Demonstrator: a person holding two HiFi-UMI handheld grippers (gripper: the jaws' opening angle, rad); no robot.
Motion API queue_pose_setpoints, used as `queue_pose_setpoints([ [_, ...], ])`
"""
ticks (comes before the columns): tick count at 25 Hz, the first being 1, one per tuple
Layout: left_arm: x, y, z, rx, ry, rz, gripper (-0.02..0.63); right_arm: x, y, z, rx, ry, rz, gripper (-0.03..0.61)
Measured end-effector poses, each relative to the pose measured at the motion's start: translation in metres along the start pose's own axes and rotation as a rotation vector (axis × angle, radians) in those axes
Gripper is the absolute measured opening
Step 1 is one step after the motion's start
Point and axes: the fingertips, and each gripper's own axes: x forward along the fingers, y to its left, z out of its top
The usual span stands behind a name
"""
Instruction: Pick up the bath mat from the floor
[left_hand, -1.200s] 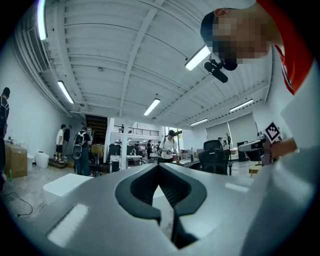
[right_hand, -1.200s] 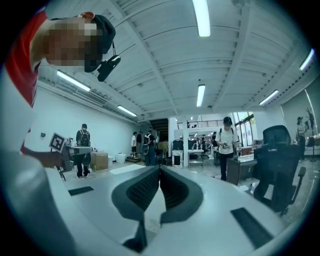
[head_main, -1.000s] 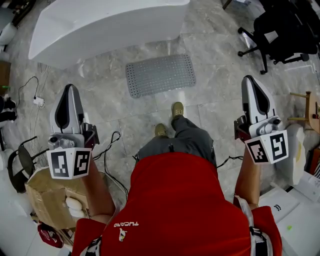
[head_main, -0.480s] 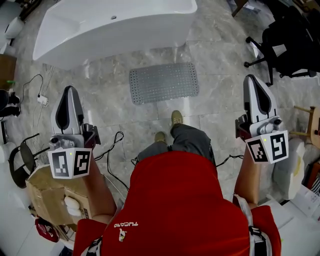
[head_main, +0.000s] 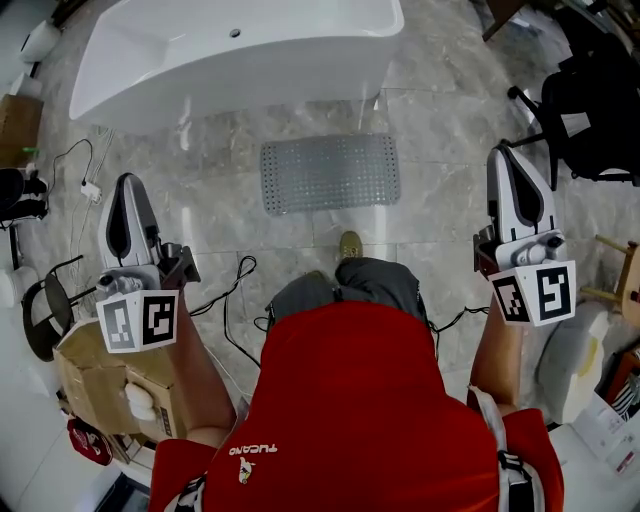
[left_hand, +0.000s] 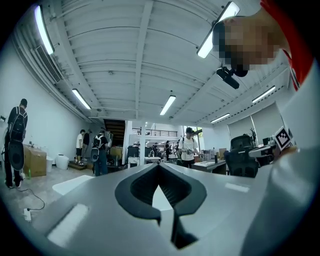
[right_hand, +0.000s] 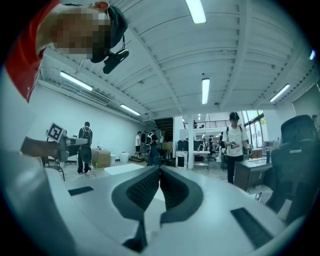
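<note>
Left gripper (head_main: 126, 185): jaws closed, empty (pointing level).
Right gripper (head_main: 507, 155): jaws closed, empty.
Mat (head_main: 330, 173): flat on floor (head_main: 440, 110), ahead, between both grippers, untouched.

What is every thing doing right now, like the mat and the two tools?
Bath mat: lying flat on the floor, untouched.
Left tool: shut, empty.
Right tool: shut, empty.
Bathtub: upright, empty.
Office chair: standing, unoccupied.
</note>
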Motion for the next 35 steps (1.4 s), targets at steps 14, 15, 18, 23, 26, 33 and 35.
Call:
queue_pose_setpoints([
  [14, 0.029, 0.020, -0.026, 0.013, 0.023, 0.064, 0.005, 0.047, -0.019, -0.020, 0.009, 0.029, 0.025, 0.002],
  [15, 0.029, 0.023, -0.027, 0.009, 0.026, 0.064, 0.005, 0.050, -0.016, -0.021, 0.012, 0.032, 0.024, 0.002],
  [18, 0.030, 0.029, -0.034, -0.005, 0.033, 0.059, 0.005, 0.054, -0.010, -0.025, 0.020, 0.043, 0.019, 0.002],
  [23, 0.033, 0.039, -0.049, -0.019, 0.040, 0.042, 0.005, 0.062, -0.003, -0.038, 0.025, 0.063, 0.002, 0.002],
  [26, 0.031, 0.046, -0.060, -0.026, 0.046, 0.042, 0.005, 0.065, 0.004, -0.046, 0.024, 0.069, 0.001, 0.002],
  [33, 0.030, 0.052, -0.087, -0.028, 0.060, 0.029, 0.005, 0.071, 0.014, -0.070, 0.024, 0.084, -0.003, 0.002],
  [35, 0.030, 0.055, -0.096, -0.028, 0.065, 0.028, 0.005, 0.072, 0.016, -0.078, 0.023, 0.089, -0.004, 0.002],
])
